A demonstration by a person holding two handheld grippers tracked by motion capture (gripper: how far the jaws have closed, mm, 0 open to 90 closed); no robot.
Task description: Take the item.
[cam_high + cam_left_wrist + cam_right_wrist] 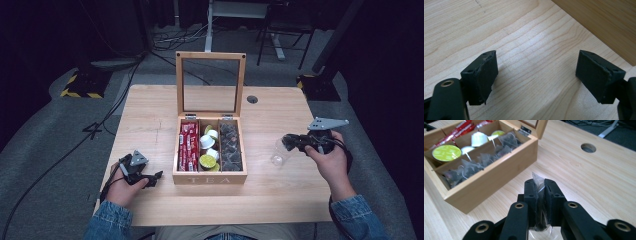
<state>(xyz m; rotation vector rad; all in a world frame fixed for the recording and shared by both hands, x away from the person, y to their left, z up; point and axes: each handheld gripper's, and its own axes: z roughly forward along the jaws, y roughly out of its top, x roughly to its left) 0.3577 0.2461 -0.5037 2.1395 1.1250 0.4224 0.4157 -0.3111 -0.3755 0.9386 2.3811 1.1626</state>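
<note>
A wooden tea box is seen at the middle of the bench, its glass lid stood upright at the back. Three compartments run front to back: red packets in the left one, round capsules in the middle, dark tea bags in the right one.

The right gripper is held above the bench to the right of the box, well apart from its right wall. Its fingers are pressed together on a clear sachet, whose pointed tip sticks up between them in the right gripper view; in the high view the clear sachet hangs at the gripper's tip over bare wood. Open bench lies between the sachet and the box, and more toward the right edge and the round cable hole at the back.

The left gripper rests low near the front left of the bench, just beside the box's front left corner. Its fingers are spread wide apart with nothing between them, bare wood below and the box wall close ahead. Free bench is left toward the left edge and behind the gripper.
</note>
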